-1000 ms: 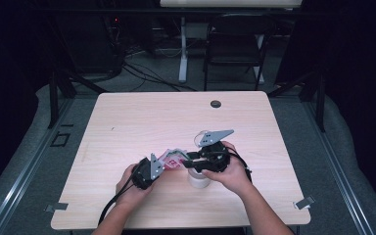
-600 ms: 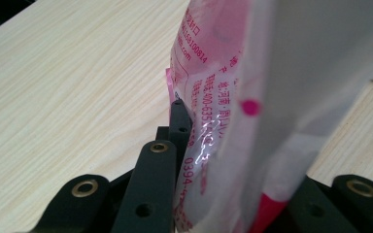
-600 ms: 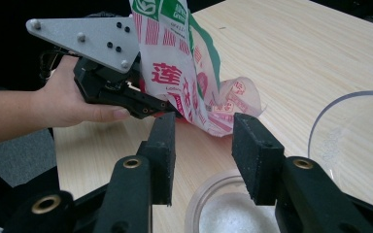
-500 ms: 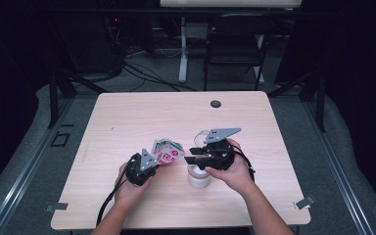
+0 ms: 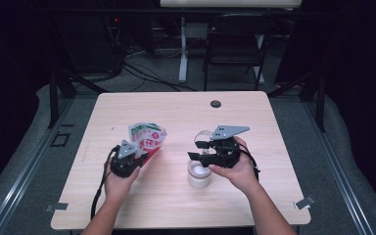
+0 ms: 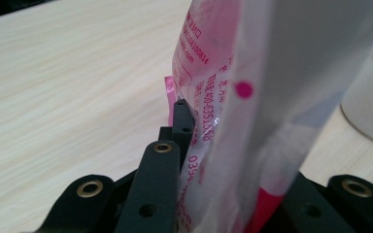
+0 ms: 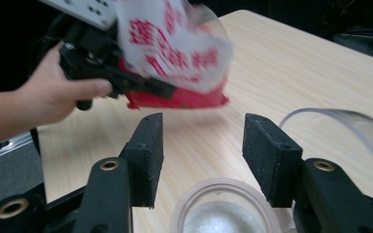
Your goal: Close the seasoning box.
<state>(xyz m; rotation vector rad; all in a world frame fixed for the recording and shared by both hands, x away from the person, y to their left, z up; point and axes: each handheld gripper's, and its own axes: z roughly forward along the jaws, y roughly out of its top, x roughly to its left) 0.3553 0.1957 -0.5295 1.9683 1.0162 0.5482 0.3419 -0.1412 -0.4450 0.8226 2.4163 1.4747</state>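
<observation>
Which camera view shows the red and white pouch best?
The high view: the whole pouch shows, held in the left gripper. The right gripper view shows it blurred; the left gripper view shows only a close edge.

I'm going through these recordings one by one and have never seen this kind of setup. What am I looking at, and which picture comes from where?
No robot here: a person at a wooden table holds a hand-operated claw in each hand. The high view looks down from a fixed camera above; the other two pictures come from small cameras riding on each claw, looking along its black jaws. The left claw is shut on a red-and-white printed pouch, lifted off the table. The right claw has just been opening and stands open with nothing between its jaws, above a small white jar. A clear lid lies just beyond that claw.
</observation>
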